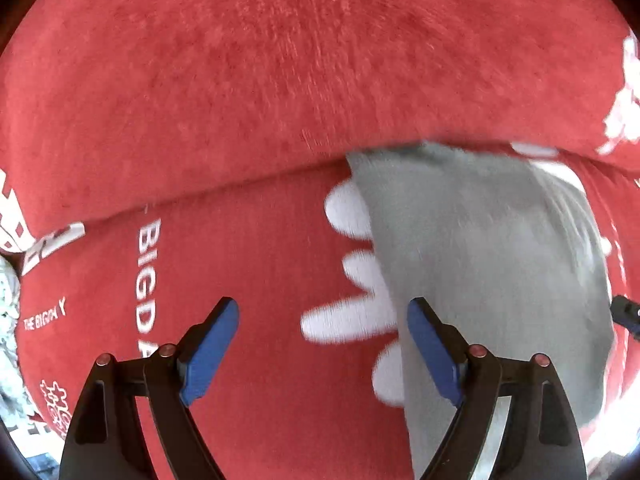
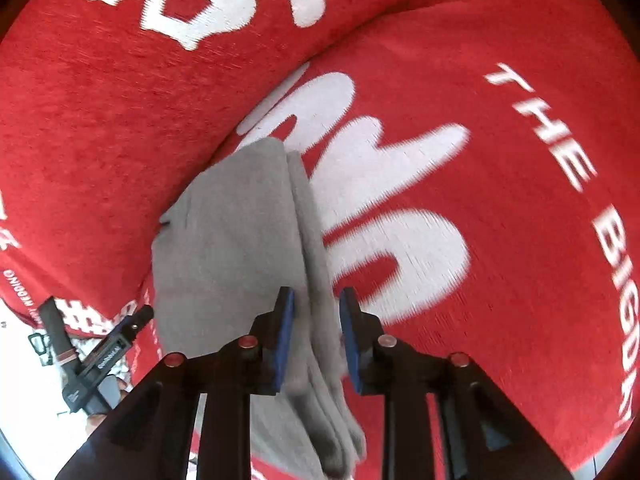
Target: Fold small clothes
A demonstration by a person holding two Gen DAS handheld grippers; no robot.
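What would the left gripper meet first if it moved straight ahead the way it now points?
Most likely the red woven cover with white lettering, which fills the gap between the open left gripper fingers. The folded grey cloth lies just right of that line; depth is unclear.

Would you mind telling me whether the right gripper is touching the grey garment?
Cannot tell. In the right wrist view the right gripper straddles a fold of the grey garment, with slight gaps seeming to remain beside both pads; motion blur hides any contact.
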